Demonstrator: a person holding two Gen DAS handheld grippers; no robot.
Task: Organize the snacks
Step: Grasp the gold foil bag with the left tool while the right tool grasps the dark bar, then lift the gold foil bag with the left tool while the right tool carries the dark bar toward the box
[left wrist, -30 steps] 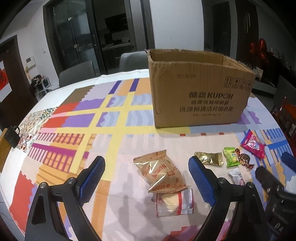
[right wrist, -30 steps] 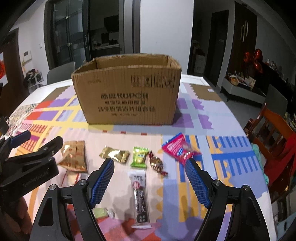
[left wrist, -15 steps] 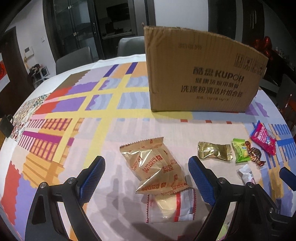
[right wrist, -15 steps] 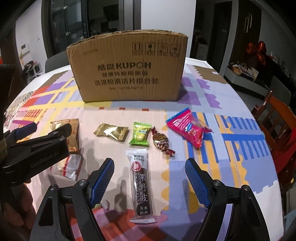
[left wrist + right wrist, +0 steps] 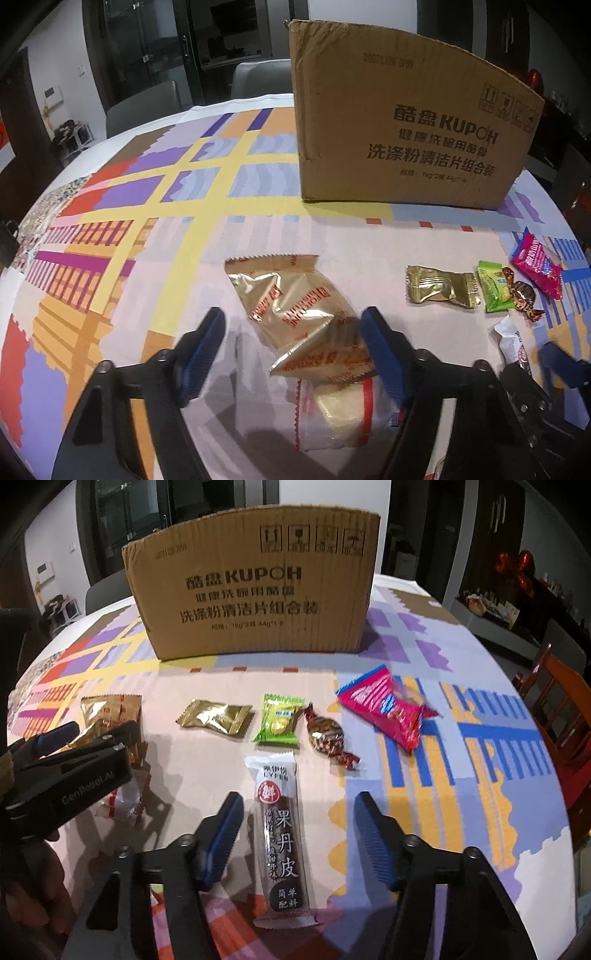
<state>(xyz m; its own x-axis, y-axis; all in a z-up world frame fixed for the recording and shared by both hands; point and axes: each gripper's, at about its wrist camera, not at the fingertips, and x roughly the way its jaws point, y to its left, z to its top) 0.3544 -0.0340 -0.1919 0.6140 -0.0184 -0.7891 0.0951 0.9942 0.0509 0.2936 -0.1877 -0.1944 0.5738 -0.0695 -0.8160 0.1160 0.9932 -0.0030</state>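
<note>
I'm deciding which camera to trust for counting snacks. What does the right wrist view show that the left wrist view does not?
Only the right wrist view shows the whole dark fruit-leather bar, lying between the closing right claw, untouched, and a wooden chair.

Only the left wrist view shows the whole gold biscuit pack and clear-wrapped cake between the closing left claw; its right pad seems to touch the pack.

Both show the cardboard box, small gold packet, green candy, twisted foil candy and pink packet.
</note>
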